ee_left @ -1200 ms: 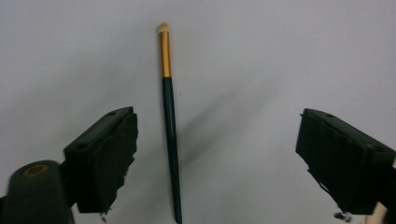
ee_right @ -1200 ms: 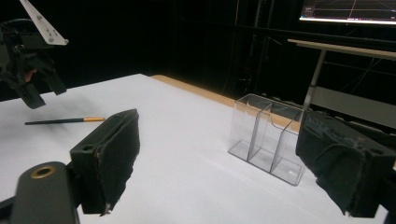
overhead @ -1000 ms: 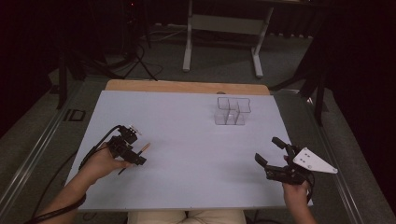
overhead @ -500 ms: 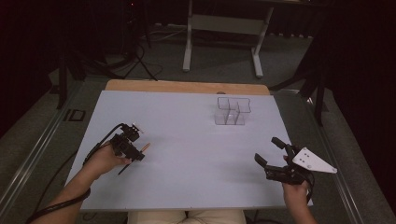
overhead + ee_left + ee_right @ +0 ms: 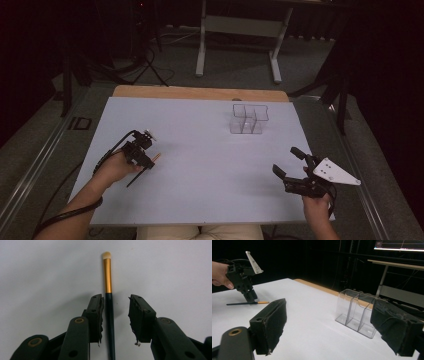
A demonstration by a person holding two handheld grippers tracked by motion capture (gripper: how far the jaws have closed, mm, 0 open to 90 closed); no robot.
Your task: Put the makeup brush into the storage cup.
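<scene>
Left gripper view: fingers [image 5: 141, 317] released astride unlabelled brush [image 5: 109, 302]; right gripper [image 5: 291, 162] fingers released too

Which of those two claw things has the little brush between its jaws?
The left gripper, at the table's left side. Its open jaws straddle the dark-handled brush lying on the table. The right gripper is open too, with nothing between its jaws.
</scene>
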